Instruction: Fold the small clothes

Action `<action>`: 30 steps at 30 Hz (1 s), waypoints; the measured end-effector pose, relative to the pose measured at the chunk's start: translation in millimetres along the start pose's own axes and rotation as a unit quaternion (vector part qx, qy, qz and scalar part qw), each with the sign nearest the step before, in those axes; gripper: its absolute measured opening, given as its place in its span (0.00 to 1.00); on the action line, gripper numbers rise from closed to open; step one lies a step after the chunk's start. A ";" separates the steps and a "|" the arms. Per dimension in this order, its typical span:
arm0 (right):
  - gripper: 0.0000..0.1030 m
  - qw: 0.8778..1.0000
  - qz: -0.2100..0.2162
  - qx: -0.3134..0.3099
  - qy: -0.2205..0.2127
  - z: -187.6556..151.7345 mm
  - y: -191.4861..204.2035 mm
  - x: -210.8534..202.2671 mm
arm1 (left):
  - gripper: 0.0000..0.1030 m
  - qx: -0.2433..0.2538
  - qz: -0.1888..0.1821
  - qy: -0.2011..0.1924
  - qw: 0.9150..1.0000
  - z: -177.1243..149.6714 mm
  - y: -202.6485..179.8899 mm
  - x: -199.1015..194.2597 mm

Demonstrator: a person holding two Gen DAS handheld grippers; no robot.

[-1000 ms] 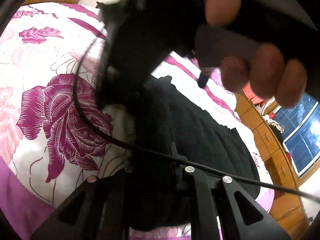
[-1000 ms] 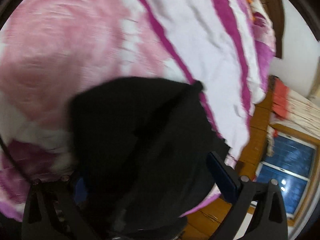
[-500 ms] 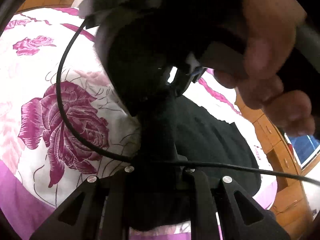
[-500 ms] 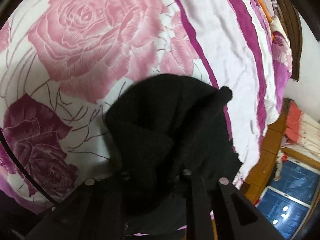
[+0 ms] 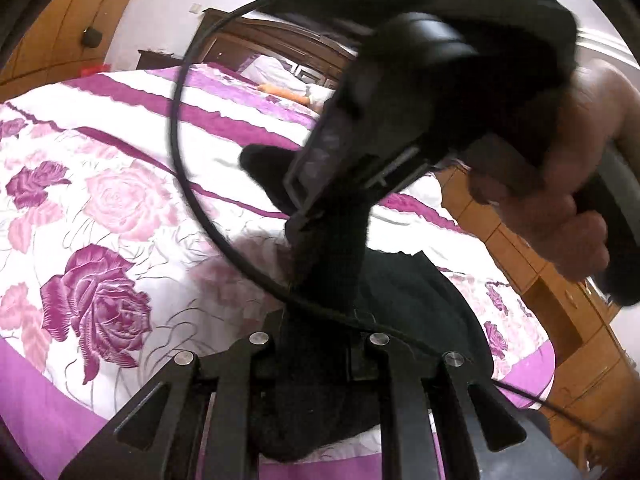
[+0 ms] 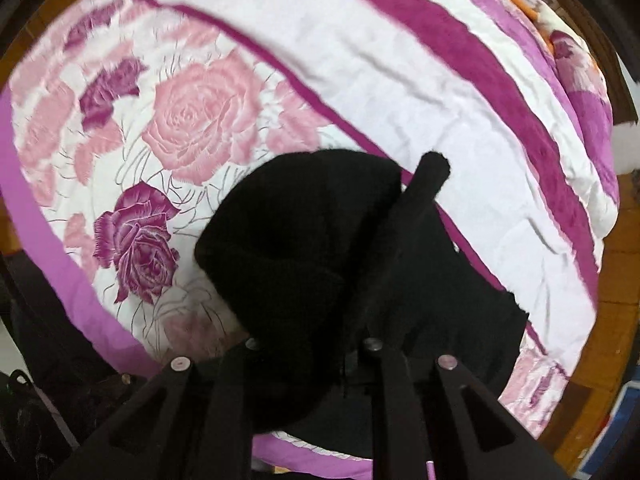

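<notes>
**Both grippers clamped on the black garment above the bed**

We see a black garment [image 6: 304, 232] gathered in a soft, rounded bunch over the flowered bedspread [image 6: 200, 120]. Part of it lies on the bed; part is pulled up toward the cameras.

Left gripper [image 5: 316, 344]: its jaws are drawn nearly together, with a strip of the black garment [image 5: 328, 256] rising from between them. We read it as pinching the cloth. A black cable [image 5: 188, 184] loops across this view, over the cloth in front of the jaws.

Right gripper [image 6: 312, 348]: the jaws went from fully spread to nearly together within the last second. Black cloth now fills the gap between them, so we note it as grasping the garment. A narrow black strip [image 6: 424, 184] of the garment stands out toward the purple stripes.

In the left wrist view, the right gripper's body sits high in the picture, blurred, with the person's hand [image 5: 560, 184] wrapped around its handle. The cloth runs up to it from the left jaws.

Behind the bed: a dark wooden headboard [image 5: 288, 40] and a pillow [image 5: 272, 72]. A wooden dresser [image 5: 560, 308] stands at the right.
</notes>
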State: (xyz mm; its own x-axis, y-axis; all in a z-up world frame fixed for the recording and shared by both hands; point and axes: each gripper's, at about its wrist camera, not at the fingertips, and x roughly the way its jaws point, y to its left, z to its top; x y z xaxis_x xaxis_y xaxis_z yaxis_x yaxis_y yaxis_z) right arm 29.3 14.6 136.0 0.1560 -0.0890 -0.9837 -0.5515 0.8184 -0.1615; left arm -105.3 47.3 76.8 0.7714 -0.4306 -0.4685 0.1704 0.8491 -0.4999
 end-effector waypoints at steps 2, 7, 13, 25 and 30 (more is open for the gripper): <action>0.14 1.000 0.017 0.004 -0.021 -12.6 -4.3 -8.3 | 0.10 -0.006 0.004 0.003 1.000 2.7 -4.6 -1.6; 0.14 0.997 0.059 0.022 -0.053 -37.4 -12.9 -14.2 | 0.10 0.008 0.021 0.009 1.000 3.3 -22.0 -1.4; 0.14 0.989 0.107 0.044 -0.090 -51.2 -40.7 -14.9 | 0.10 0.029 0.023 0.007 0.999 3.0 -41.7 0.1; 0.14 0.969 0.178 0.080 -0.150 -90.7 -92.0 -15.4 | 0.10 0.052 0.008 0.021 0.998 -0.9 -79.1 16.2; 0.14 0.965 0.187 0.087 -0.162 -101.5 -112.6 -15.8 | 0.10 0.064 -0.005 0.032 0.997 4.0 -94.7 25.5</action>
State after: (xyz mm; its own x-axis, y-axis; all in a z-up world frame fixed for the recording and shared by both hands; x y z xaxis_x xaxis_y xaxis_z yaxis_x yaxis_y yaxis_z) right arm 5.8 -133.8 161.7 0.2359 0.3900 -0.8901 -0.4774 0.8443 0.2435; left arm -99.3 -42.9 115.1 0.7298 -0.4538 -0.5114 0.2580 0.8754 -0.4088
